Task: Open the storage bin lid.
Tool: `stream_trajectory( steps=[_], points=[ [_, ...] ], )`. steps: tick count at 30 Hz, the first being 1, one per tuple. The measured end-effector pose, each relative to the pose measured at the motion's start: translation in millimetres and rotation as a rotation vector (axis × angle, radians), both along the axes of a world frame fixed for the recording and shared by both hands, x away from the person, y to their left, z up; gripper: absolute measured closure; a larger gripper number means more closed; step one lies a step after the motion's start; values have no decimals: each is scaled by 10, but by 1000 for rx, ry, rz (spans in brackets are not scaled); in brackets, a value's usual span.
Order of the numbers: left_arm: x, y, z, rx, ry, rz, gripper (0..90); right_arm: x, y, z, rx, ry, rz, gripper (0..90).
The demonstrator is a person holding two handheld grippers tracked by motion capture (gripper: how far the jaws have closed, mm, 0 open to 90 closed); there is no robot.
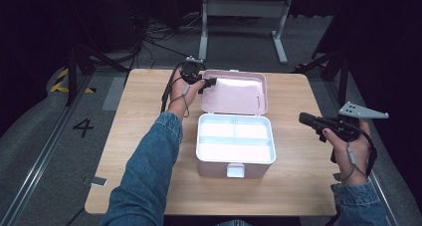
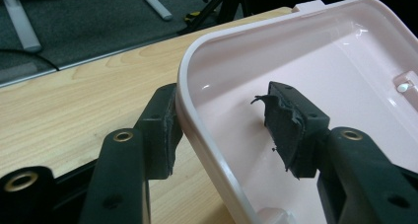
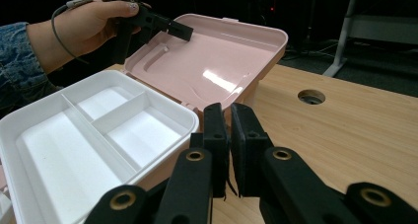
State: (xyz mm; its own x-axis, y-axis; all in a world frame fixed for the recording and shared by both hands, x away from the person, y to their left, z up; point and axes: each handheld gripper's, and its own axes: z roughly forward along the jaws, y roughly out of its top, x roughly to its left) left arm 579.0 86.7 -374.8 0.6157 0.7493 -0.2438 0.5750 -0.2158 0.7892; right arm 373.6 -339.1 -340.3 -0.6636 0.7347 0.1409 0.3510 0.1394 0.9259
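Note:
A pink box (image 1: 214, 169) stands mid-table with its lid (image 1: 234, 92) laid back, open. A white divided tray (image 1: 234, 138) sits in the base. My left gripper (image 1: 209, 81) is at the lid's far left corner. In the left gripper view its jaws straddle the lid's rim (image 2: 185, 100): one pad (image 2: 162, 130) lies against the outside, the other pad (image 2: 286, 125) hangs inside, apart from the wall. My right gripper (image 1: 302, 119) hovers right of the box, its jaws (image 3: 229, 110) nearly together with nothing between them. The right gripper view also shows the lid (image 3: 212, 66), the tray (image 3: 74, 110) and the left gripper (image 3: 175, 26).
The wooden table (image 1: 139, 116) has a round hole (image 3: 311, 96) on its right side. A white latch (image 1: 235, 170) sticks out at the box's front. A small grey item (image 1: 98, 181) lies at the table's near left edge. A white frame (image 1: 244, 9) stands behind the table.

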Motion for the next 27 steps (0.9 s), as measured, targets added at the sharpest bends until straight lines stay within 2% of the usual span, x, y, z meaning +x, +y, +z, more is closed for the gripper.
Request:
stream_trajectory(
  steps=[11,21,27],
  points=[
    [38,-29,-49,37,40,5,479,20,3,-21,-3,6,3,854],
    [53,-35,-133,30,99,3,423,29,2,-27,-1,10,1,844],
    [59,-20,-169,25,120,-11,381,34,-8,-27,7,12,1,834]
  ],
)
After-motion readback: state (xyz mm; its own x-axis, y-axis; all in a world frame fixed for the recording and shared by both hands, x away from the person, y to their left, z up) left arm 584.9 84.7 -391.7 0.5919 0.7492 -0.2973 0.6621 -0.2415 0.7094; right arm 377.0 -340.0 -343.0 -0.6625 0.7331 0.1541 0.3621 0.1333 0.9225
